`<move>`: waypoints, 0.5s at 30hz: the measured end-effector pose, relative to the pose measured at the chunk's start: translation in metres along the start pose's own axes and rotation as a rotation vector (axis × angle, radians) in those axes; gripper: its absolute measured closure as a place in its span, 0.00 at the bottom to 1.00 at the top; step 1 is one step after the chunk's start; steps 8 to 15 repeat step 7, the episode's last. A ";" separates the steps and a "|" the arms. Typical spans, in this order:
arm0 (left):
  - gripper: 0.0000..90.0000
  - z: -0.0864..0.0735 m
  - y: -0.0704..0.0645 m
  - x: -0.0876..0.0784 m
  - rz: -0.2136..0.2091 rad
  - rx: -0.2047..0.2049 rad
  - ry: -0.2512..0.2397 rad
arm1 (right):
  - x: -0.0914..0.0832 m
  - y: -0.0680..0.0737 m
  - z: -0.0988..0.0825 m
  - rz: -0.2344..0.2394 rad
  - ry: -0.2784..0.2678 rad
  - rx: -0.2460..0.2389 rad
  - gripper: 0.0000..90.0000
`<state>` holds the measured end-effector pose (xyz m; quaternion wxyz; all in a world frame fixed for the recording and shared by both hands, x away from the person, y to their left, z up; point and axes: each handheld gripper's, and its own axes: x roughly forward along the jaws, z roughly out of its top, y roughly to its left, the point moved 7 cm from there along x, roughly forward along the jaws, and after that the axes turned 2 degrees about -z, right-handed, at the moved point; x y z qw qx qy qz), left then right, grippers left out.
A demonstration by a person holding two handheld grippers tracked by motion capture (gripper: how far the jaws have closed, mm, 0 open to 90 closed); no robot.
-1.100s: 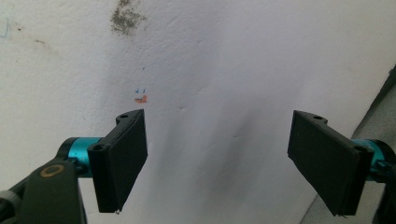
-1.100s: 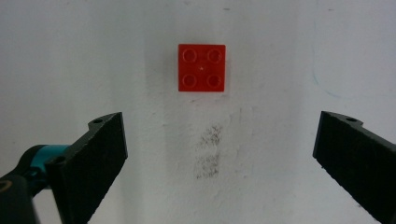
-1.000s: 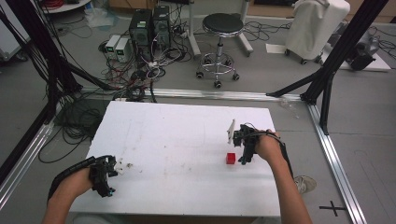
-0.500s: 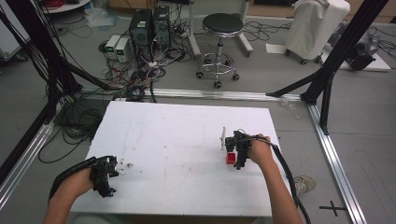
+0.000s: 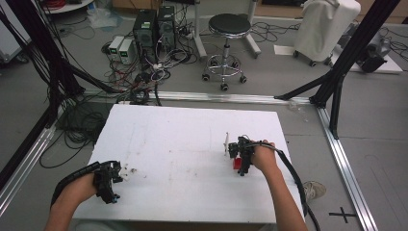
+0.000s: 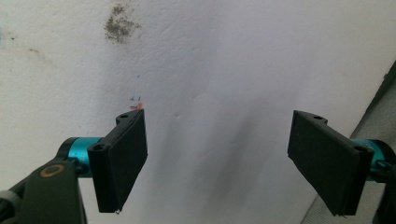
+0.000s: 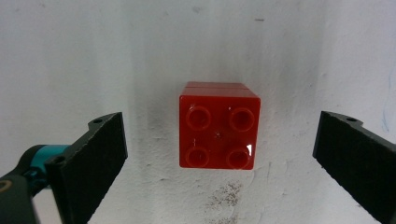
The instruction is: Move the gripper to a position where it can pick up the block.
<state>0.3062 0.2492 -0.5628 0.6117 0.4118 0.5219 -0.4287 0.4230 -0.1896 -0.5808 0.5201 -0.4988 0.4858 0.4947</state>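
Near left corner of white table (image 5: 183, 130): left gripper (image 5: 108, 181), jaws spread wide over bare, stained surface. Right side, mid-depth: red four-stud block (image 7: 218, 132) resting on table, between the parted jaws of right gripper (image 5: 242, 156), neither jaw touching

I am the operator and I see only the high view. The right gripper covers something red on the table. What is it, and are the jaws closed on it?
Observer: It is a red brick with four round studs on top. The right gripper is open, its jaws wide on either side and apart from the brick.
Operator: Is the brick centred between them?
Observer: Roughly; the gap looks somewhat wider on the side at the right of the right gripper view.
Operator: And the left gripper, does it hold anything?
Observer: No. The left gripper is open, with bare white table between its jaws.
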 end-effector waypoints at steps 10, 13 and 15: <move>0.22 0.000 0.000 0.000 0.001 -0.005 -0.007 | 0.000 0.001 0.000 0.004 0.001 0.002 0.02; 0.22 0.000 0.000 0.000 0.001 -0.005 -0.007 | 0.000 0.001 0.000 0.004 0.001 0.002 0.02; 0.22 0.000 0.000 0.000 0.001 -0.005 -0.007 | 0.000 0.001 0.000 0.004 0.001 0.002 0.02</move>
